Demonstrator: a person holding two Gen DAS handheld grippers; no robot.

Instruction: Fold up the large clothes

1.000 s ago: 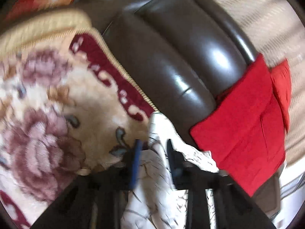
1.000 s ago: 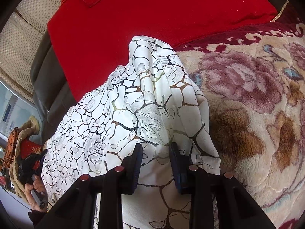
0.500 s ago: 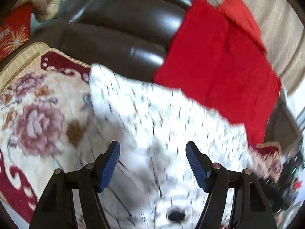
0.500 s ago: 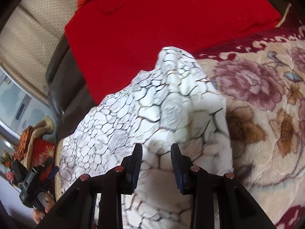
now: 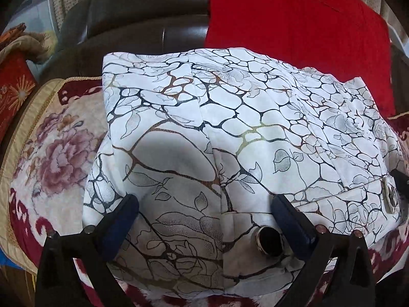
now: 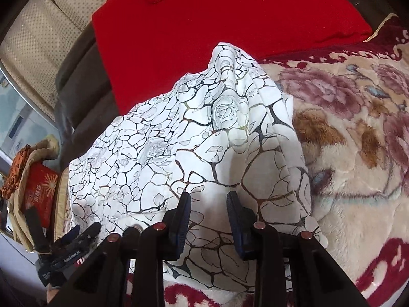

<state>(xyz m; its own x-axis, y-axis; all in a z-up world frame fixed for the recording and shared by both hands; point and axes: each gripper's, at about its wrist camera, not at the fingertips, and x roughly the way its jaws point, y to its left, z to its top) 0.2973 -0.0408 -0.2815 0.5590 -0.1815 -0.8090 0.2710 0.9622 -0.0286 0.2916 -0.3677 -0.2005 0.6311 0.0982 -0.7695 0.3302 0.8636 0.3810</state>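
A white garment (image 5: 255, 117) with a black crackle and rose print lies spread on a floral blanket (image 5: 58, 148). My left gripper (image 5: 204, 199) hovers over its near edge with the jaws opening wide; the cloth lies under them and neither pad presses on it. A dark round button (image 5: 268, 240) sits by the right finger. In the right wrist view the same garment (image 6: 153, 153) rises in a fold, and my right gripper (image 6: 209, 196) is shut on that fold. The left gripper (image 6: 71, 240) shows at the lower left there.
A red cloth (image 5: 294, 20) drapes over the dark leather sofa (image 5: 143, 25) behind the garment. The floral blanket (image 6: 358, 153) stretches off to the right. A red and gold cushion (image 6: 38, 189) sits at the far left. A metal buckle (image 5: 391, 199) is at the garment's right edge.
The left gripper let go of the white cloth, spread its jaws wide, rolled and swung round to face the spread garment. The right gripper kept its grip and shifted slightly.
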